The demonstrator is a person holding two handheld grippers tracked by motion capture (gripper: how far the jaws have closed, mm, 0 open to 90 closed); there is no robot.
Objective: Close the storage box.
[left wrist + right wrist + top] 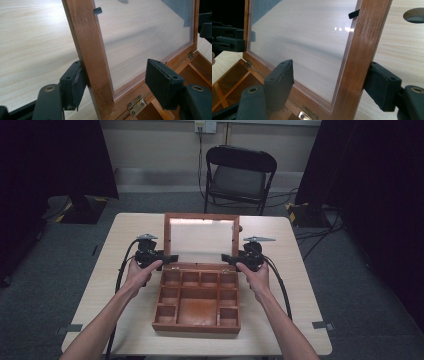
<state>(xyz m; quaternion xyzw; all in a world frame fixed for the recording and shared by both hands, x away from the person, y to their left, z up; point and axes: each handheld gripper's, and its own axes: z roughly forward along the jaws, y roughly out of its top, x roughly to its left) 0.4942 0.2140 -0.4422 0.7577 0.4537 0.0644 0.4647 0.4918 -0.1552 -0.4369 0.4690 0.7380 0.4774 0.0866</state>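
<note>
A wooden compartment box (197, 306) sits open on the table, its glass-paned lid (201, 240) standing up at the back. My left gripper (169, 258) is open and straddles the lid's left frame rail (92, 62); the outer jaw touches the wood and the inner jaw stands well off over the glass. My right gripper (227, 258) is open astride the right frame rail (358, 62) in the same way, outer jaw against the wood. The compartments look empty. Brass hinges (136, 105) join lid and box.
The light wooden table (290, 290) has bare room on both sides of the box. A small round brown object (414, 15) lies just beyond the lid's far right corner. A black folding chair (240, 175) stands behind the table, with dark curtains on both sides.
</note>
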